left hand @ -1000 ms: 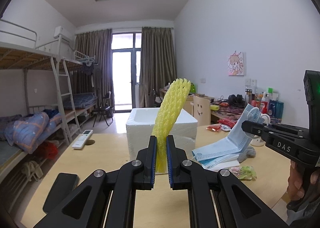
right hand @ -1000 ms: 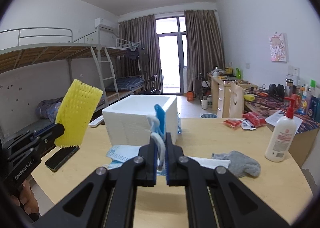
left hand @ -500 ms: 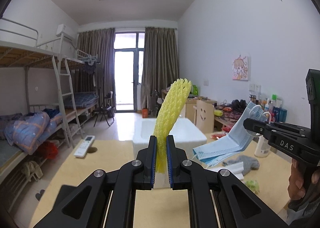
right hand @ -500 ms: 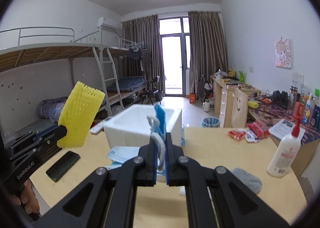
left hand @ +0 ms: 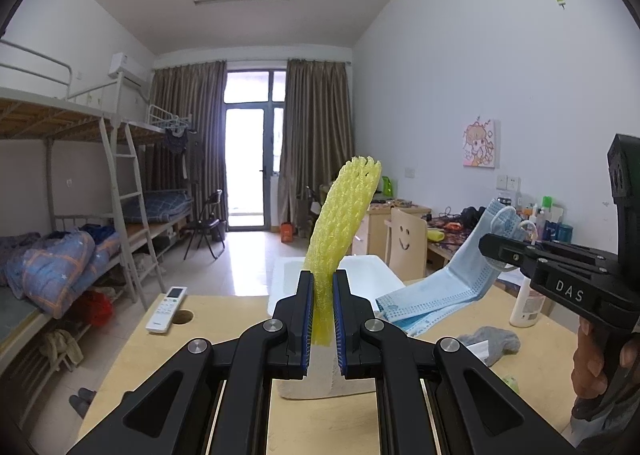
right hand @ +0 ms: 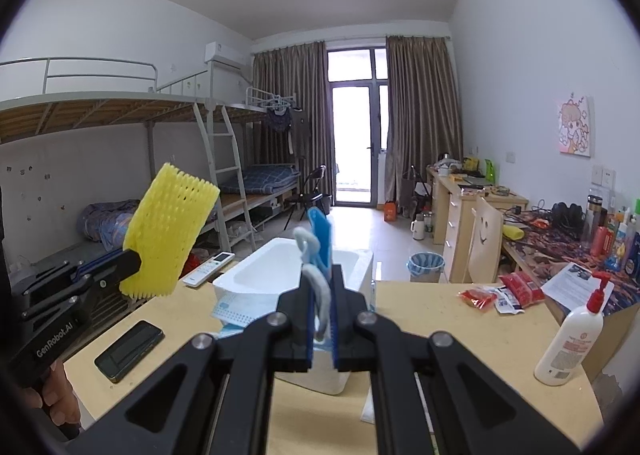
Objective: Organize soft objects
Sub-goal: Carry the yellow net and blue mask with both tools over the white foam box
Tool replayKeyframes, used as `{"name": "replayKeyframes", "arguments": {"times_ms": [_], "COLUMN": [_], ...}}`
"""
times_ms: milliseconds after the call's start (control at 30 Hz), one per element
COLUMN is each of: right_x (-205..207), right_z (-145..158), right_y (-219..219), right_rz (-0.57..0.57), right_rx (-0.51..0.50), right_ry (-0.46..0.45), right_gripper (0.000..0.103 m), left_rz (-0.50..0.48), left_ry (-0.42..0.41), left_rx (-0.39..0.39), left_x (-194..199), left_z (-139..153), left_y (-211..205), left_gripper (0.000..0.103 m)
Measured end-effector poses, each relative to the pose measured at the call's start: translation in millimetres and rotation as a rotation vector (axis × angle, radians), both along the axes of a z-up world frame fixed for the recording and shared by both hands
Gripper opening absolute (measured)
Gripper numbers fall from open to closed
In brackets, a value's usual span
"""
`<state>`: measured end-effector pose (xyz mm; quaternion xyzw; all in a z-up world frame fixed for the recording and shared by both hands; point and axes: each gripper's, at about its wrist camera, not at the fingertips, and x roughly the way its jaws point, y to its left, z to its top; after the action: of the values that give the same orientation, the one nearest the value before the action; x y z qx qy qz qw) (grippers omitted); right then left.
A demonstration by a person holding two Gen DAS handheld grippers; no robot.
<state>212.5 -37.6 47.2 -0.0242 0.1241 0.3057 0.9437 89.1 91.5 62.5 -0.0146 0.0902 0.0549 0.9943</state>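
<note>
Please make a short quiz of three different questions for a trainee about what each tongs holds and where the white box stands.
1. True or false: the left tongs are shut on the yellow foam net.
2. What do the right tongs hold? A) grey sock B) blue face masks C) phone
3. Fill in: the white foam box stands on the ____ and is open at the top.

Key:
1. True.
2. B, the blue face masks; the grey sock lies on the table, and so does the phone.
3. Table.

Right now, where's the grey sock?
In the left wrist view, the grey sock lies on the table, lower right, near the lotion bottle.
</note>
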Motion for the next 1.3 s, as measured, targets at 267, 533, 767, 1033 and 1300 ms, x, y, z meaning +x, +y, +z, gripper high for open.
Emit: {"name": "replayKeyframes", "arguments": {"times_ms": [267, 533, 767, 1033, 1300], "right_x": [23, 39, 58, 81, 101], "right_z": [9, 15, 22, 24, 21], "right_y": [8, 17, 30, 43, 55], "right_rz": [-0.026, -0.021, -0.014, -0.013, -0.006], "right_rx": [-0.008, -0.018, -0.046, -0.056, -0.07], "right_ry": [0.016, 0.01, 0.009, 0.005, 0.002], "right_gripper": [0.008, 0.008, 0.009, 0.009, 0.009], "left_rz": [-0.036, -0.053, -0.056, -0.057, -0.056], "left_ry": [0.042, 0.068, 0.078, 0.089, 0.122], "left_rx": [-0.011, -0.012, 0.0, 0.016, 0.013], "left_x": [34, 63, 90, 120, 149], "left_z": [3, 6, 15, 25, 18], "left_y": [13, 22, 25, 31, 39], "left_gripper": [0.01, 0.01, 0.01, 0.01, 0.01]}}
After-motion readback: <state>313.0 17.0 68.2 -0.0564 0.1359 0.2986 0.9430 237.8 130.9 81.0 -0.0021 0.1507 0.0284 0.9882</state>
